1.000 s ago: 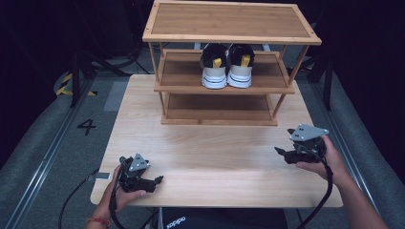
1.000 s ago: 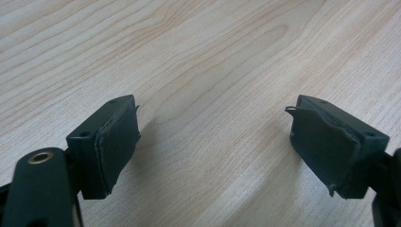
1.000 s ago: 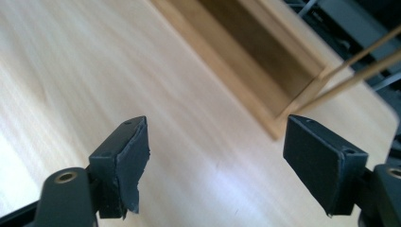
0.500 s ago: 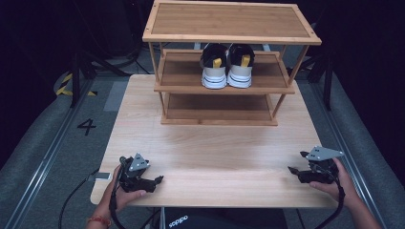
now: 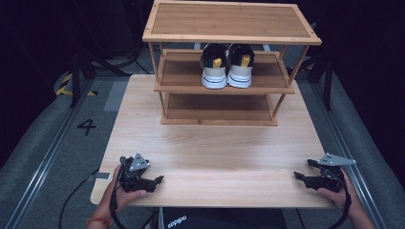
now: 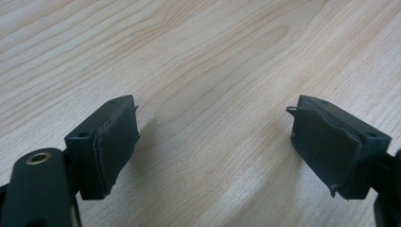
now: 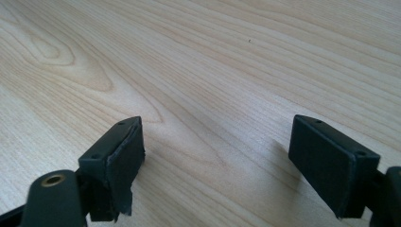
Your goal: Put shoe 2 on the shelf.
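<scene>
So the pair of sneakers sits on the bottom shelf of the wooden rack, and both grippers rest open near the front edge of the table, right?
Not quite. The high view shows the pair of sneakers on the middle shelf of the wooden rack, not the bottom one. The rest holds: the left gripper and right gripper rest open near the table front.

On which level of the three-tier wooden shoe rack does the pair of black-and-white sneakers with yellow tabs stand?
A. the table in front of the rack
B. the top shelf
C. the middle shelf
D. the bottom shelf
C: the black-and-white sneakers stand side by side on the middle shelf of the wooden shoe rack, heels toward the camera, with the top and bottom shelves bare.
</scene>
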The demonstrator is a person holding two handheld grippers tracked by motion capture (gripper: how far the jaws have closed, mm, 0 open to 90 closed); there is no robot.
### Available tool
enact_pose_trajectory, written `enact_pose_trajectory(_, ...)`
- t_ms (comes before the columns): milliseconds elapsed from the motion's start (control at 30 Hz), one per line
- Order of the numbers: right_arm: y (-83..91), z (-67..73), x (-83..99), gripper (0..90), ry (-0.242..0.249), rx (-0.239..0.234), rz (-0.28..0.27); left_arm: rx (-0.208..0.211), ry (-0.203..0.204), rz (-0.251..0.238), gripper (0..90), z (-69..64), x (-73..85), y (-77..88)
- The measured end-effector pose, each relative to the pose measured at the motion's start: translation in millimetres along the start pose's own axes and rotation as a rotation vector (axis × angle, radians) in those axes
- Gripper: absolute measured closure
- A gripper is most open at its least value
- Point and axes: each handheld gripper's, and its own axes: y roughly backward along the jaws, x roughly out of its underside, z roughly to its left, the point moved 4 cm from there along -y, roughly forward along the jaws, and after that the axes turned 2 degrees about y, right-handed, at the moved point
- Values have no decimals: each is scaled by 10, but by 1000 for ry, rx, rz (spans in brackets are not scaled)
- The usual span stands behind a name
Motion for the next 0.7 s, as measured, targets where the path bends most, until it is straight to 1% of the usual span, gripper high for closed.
enact_pose_trajectory(367,0,2,1,194,-7,8,0,-1,-2,-1,160,2,-1,0)
enact_pose_trajectory(433,1,2,1,194,-8,8,0,6,-9,4,159,9,-3,1)
enact_pose_trajectory(600,0,-1,1,195,-10,11,0,3,-23,7,159,19,-6,4)
enact_pose_trajectory(633,0,-1,1,194,-10,11,0,3,-13,5,158,12,-5,1)
enact_pose_trajectory(700,0,-1,1,194,-10,11,0,1,-21,7,157,17,-7,2)
